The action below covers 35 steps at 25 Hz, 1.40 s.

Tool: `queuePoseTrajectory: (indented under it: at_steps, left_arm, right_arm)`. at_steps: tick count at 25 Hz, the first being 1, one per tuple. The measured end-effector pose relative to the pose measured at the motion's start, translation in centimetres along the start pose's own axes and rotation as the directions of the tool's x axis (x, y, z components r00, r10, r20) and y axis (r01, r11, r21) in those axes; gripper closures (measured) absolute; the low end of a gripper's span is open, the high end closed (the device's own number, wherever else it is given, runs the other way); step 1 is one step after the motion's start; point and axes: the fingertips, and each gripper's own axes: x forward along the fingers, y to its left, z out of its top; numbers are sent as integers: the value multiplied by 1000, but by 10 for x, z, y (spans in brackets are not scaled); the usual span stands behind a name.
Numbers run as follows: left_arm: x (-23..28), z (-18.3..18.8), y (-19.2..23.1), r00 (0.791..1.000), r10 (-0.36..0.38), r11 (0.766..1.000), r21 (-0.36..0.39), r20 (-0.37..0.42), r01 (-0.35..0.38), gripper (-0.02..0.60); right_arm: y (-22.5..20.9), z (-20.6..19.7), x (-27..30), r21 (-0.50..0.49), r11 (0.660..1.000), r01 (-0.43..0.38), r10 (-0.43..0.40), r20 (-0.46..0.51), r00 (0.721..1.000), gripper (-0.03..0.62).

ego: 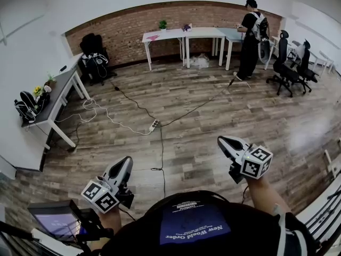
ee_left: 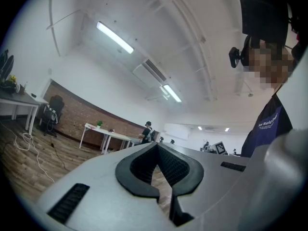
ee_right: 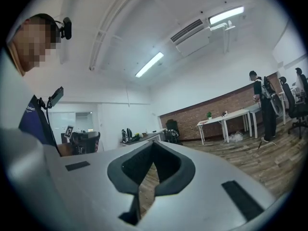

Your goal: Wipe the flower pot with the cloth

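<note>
A small green plant in a white flower pot stands on the white tables at the far brick wall. A pink cloth lies flat on the same table, left of the pot. The pot shows tiny in the left gripper view and in the right gripper view. My left gripper and right gripper are held low by my body, far from the tables. Both point out across the room. Both are shut, with nothing between the jaws.
A person stands at the right end of the far tables. Cables and a power strip trail over the wooden floor. A grey desk lines the left wall, office chairs stand at right, and a screen sits at my lower left.
</note>
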Motion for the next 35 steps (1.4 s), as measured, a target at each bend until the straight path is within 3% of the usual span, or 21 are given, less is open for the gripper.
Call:
queuePoseTrajectory:
  at_steps: [9,24,31,35]
  left_arm:
    - [40,-3,-26,999,-36,999,2,-8,36,586]
    - [163,-41,-109,987,-156,987,-42,-40,155,586]
    - [187,-58,-114,981,-181,983,-56,-71,177,586]
    - [189,-57,-97,983,-172,984,-47,-69,169,586]
  right_arm:
    - [-27,11,-36,-5,1000,23,-23,30,999,599]
    - [-115,18,-142,11,994,108,-108,21,994,599]
    - [-137,5,-145,42,991,125,-125,7,992,599]
    - [-141,-1,-125,47,992,114,-114,3,993,599]
